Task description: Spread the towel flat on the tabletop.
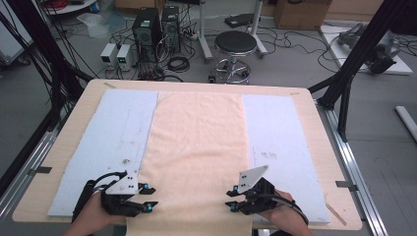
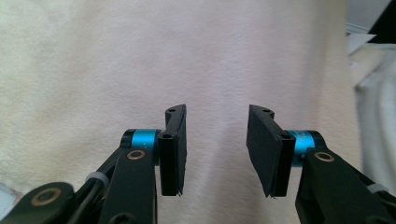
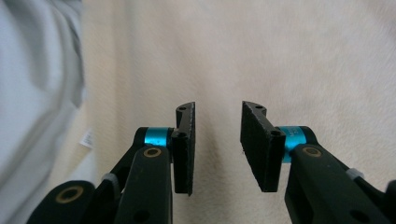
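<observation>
left gripper (image 1: 147, 198): jaws wide, towel (image 1: 196, 147) beneath
right gripper (image 1: 232, 198): jaws wide, same towel
surface: blue mat (image 1: 113, 142), wooden table (image 1: 314, 123)
room: stool (image 1: 235, 43) beyond

Open run ahead of both your grippers, nothing standing on the cloth.

Your left gripper (image 1: 145, 196) and right gripper (image 1: 235, 199) sit at the near end of the cream towel (image 1: 196, 142), jaws apart with bare towel in each gap, and well apart from each other. Ahead of you the towel lies flat all the way to the far edge of the table (image 1: 314, 128). The pale blue mat (image 1: 118, 137) on either side is equally bare. In the right gripper view a small white tag (image 3: 87, 138) lies at the towel's edge, probably too flat to snag.
</observation>
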Demonstrator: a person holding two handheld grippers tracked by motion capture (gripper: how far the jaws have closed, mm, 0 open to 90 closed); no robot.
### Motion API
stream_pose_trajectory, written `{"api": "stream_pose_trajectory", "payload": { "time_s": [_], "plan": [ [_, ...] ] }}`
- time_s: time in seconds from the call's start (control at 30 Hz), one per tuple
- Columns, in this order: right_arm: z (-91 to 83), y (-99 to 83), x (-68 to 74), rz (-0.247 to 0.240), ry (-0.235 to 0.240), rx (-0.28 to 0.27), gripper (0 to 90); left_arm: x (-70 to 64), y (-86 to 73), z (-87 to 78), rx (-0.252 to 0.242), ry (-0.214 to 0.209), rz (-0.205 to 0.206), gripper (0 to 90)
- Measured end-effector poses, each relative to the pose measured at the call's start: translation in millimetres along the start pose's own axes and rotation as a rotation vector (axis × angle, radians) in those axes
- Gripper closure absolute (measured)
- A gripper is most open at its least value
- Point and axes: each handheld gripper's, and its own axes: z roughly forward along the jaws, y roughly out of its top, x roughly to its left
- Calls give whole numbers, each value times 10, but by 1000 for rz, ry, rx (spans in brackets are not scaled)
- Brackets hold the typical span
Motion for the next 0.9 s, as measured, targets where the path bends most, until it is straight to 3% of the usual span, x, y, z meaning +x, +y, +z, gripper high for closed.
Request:
{"api": "stream_pose_trajectory", "payload": {
  "time_s": [0.1, 0.2, 0.33, 0.4, 0.63, 0.73, 0.9],
  "plan": [
    [123, -57, -83, 35, 12, 40, 646, 103, -16, 65, 16, 18, -24, 582],
    [206, -111, -86, 56, 35, 79, 682, 140, -49, 118, 40, 9, -36, 581],
    [193, -148, -23, 32, 40, 57, 673, 114, -102, 175, 72, -4, -27, 568],
    [171, -145, -34, 51, 54, 52, 648, 125, -90, 171, 72, -14, -39, 551],
    [2, -82, -251, 99, -82, -47, 544, 241, -7, 130, 17, 13, -60, 490],
    [-38, -63, -366, 121, -108, -67, 496, 330, 46, 108, -40, 35, -93, 478],
    [-73, -74, -536, 172, -159, -89, 442, 444, 72, 100, -77, 80, -132, 439]
  ]
}}
